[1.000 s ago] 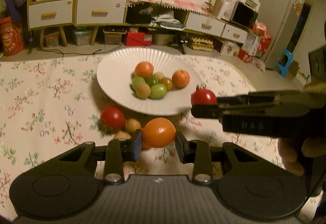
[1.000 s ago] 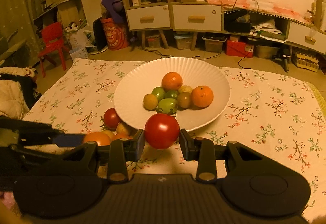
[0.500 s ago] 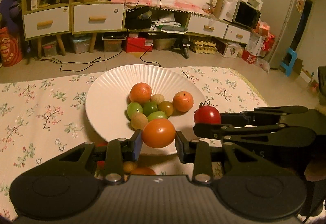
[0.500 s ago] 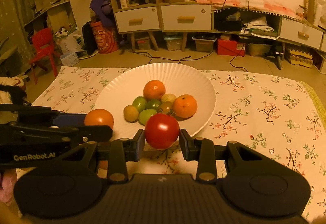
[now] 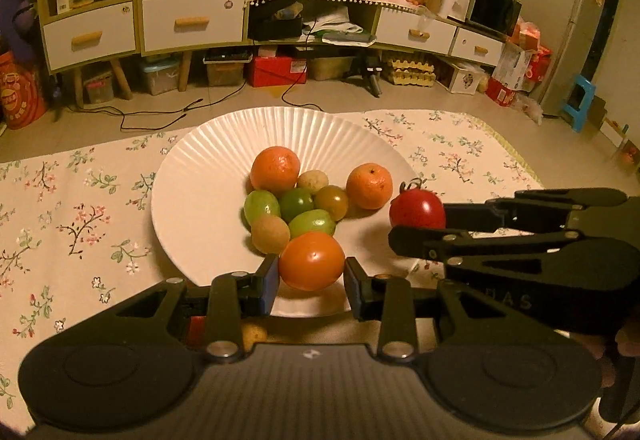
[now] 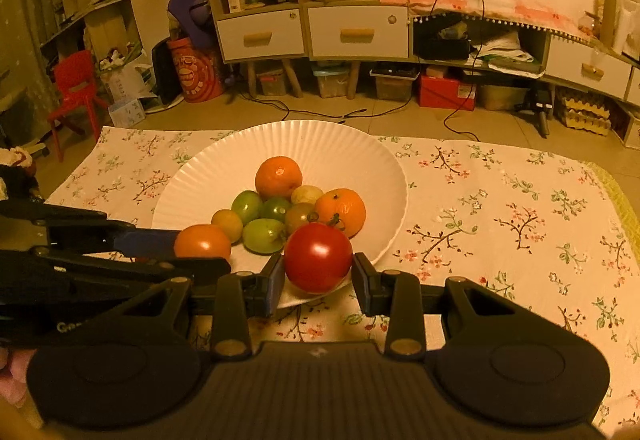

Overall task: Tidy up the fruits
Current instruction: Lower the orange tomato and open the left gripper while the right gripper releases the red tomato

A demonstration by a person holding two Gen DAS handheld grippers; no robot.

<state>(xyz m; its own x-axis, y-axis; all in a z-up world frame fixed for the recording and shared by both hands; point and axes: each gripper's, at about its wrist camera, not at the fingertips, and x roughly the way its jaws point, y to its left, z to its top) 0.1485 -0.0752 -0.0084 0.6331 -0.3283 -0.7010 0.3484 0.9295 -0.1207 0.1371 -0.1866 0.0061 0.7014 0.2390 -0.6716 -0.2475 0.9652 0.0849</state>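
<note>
My left gripper point(image 5: 311, 285) is shut on an orange tomato point(image 5: 311, 260) and holds it over the near rim of the white ribbed plate point(image 5: 192, 184). In the right wrist view that orange tomato point(image 6: 202, 242) shows at the left gripper's tip. My right gripper point(image 6: 318, 280) is shut on a red tomato point(image 6: 318, 257), held over the plate's point(image 6: 352, 160) near edge; the red tomato point(image 5: 417, 209) also appears in the left wrist view. Several fruits lie in the plate: two oranges point(image 5: 275, 170), green tomatoes point(image 5: 262, 206) and small brown fruits point(image 5: 270, 234).
The plate stands on a floral tablecloth point(image 6: 500, 216). Small fruits point(image 5: 253, 336) peek from under the left gripper, on the cloth. Beyond the table are drawer cabinets point(image 6: 356, 32), a red chair point(image 6: 76, 88) and floor cables.
Both grippers have moved forward towards the plate with their tomatoes. The orange tomato now hangs over the plate's near rim; the loose fruits on the cloth have slipped under the left gripper.
</note>
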